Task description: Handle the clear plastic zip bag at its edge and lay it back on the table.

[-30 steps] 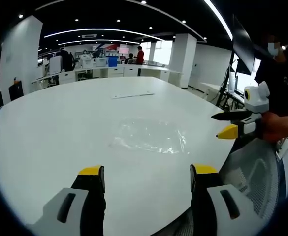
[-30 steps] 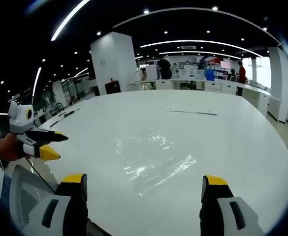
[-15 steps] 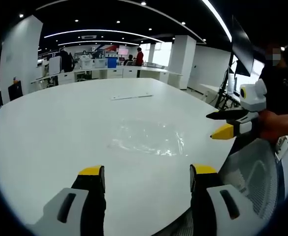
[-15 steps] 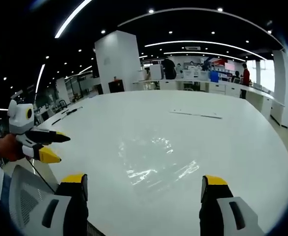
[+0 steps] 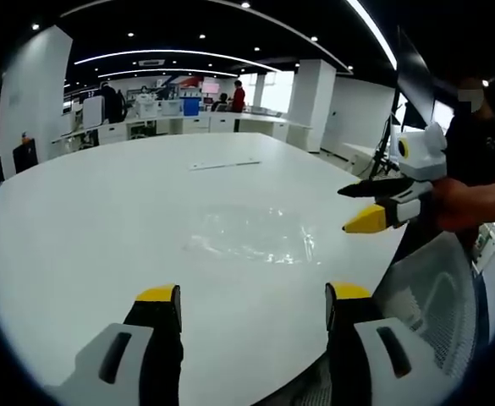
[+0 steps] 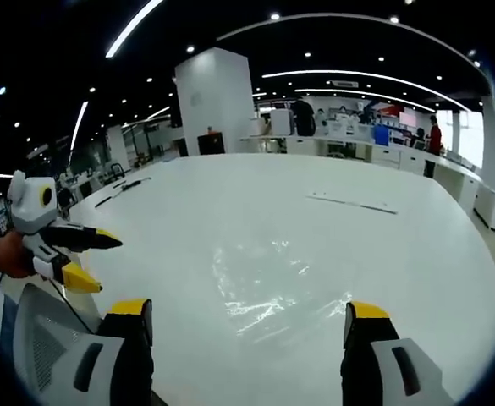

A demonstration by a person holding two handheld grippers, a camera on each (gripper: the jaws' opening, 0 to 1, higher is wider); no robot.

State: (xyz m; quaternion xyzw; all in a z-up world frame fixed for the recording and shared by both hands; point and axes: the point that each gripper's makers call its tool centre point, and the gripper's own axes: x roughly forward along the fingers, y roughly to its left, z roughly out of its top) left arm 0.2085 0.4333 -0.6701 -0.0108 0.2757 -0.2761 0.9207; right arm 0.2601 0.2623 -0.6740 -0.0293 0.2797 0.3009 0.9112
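1. A large white table (image 5: 103, 211) is seen spread across an open office; its near edge runs just ahead of both sets of tongs.
2. A mesh chair back (image 5: 437, 296) is seen at the near right of the left gripper view, and again at the near left of the right gripper view.
3. The clear plastic zip bag (image 5: 251, 235) is found lying flat on the table top, near the middle and toward the near edge; in the right gripper view it is picked out only by glare (image 6: 264, 283).
4. The right gripper (image 5: 357, 207) is noted with jaws parted, nothing between them. Compared with a second ago, it has been carried further in from the right, over the table's edge and closer to the bag's right edge. It is judged that the approach to the bag's edge is under way; no contact is made yet.
5. The left gripper (image 6: 90, 260) is seen held off the table's near left side, jaws apart and empty, well apart from the bag. Little shift is noted since a second ago.
6. The bag is thus placed ahead of and between the two tongs, nearer the right one.
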